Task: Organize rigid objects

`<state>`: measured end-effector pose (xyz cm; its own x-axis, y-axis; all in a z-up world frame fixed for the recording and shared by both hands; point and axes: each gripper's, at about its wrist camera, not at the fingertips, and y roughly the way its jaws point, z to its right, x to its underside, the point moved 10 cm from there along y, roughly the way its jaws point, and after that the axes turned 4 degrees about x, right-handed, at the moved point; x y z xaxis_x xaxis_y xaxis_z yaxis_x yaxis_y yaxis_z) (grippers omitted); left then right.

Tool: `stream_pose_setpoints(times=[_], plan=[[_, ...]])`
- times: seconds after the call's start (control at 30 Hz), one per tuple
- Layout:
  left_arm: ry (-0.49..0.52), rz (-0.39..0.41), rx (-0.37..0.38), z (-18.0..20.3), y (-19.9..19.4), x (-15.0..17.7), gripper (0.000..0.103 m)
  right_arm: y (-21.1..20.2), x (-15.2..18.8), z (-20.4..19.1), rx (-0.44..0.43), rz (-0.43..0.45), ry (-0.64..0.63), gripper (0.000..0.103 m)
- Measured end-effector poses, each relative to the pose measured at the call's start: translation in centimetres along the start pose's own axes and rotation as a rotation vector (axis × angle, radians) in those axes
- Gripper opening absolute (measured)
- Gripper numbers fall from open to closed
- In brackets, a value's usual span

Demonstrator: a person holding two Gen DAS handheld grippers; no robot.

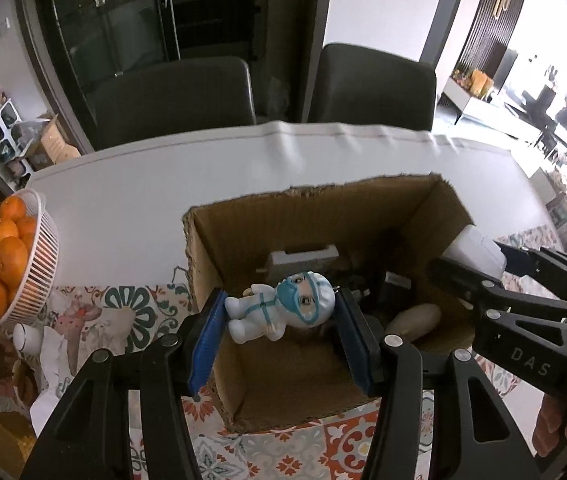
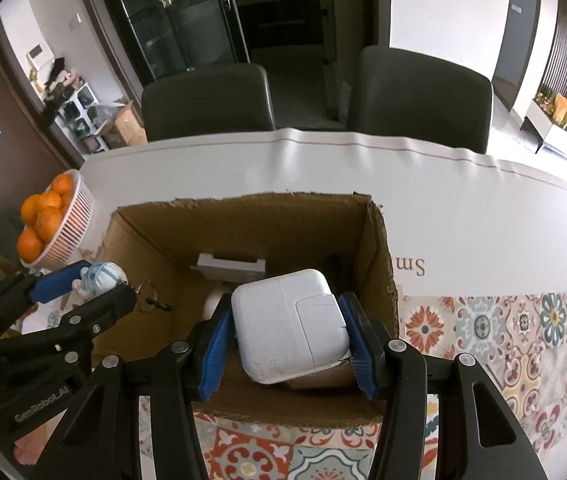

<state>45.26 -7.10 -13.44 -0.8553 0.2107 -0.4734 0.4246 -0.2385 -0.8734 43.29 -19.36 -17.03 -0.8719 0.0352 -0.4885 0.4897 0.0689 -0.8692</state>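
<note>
Cardboard box (image 1: pixel 363 216) on the patterned tablecloth (image 2: pixel 503 332) holds a grey plastic piece (image 1: pixel 303 262) and a beige oval thing (image 1: pixel 415 318), while above it the left gripper (image 1: pixel 279 320) clamps a glossy doll figurine (image 1: pixel 283 304) and the right gripper (image 2: pixel 287 340) clamps a smooth white square charger (image 2: pixel 287 324).

Both tools have the same build. The left gripper (image 1: pixel 279 320) has black plastic arms with long triangular cut-outs and round silver rivets at the joints. Its two fingers carry blue ribbed pads (image 1: pixel 205 344). The right gripper (image 2: pixel 289 336) looks alike: black frame, silver rivets, blue ribbed pads (image 2: pixel 215 350). One black arm is marked "DAS" in pale letters, another "GenRobot.AI" in white.
</note>
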Motion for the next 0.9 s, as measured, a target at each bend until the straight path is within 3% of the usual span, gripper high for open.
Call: stream_pose_setpoints(times=[0.13, 0.4, 0.6, 0.9], plan=[[0.003, -0.017, -0.020, 0.0, 0.6, 0.2, 0.054, 1.0, 0.4, 0.3, 0.004, -0.026, 0.002, 0.053], [0.004, -0.015, -0.062, -0.6, 0.3, 0.3, 0.068, 0.9, 0.6, 0.9, 0.035, -0.024, 0.024, 0.062], [-0.017, 0.041, -0.070, -0.5, -1.9, 0.4, 0.073, -1.0, 0.9, 1.3, 0.045, 0.026, 0.071, 0.068], [-0.017, 0.198, -0.128, 0.2, -7.4, 1.1, 0.085, -6.2, 1.8, 2.0, 0.100, 0.155, 0.102, 0.069]])
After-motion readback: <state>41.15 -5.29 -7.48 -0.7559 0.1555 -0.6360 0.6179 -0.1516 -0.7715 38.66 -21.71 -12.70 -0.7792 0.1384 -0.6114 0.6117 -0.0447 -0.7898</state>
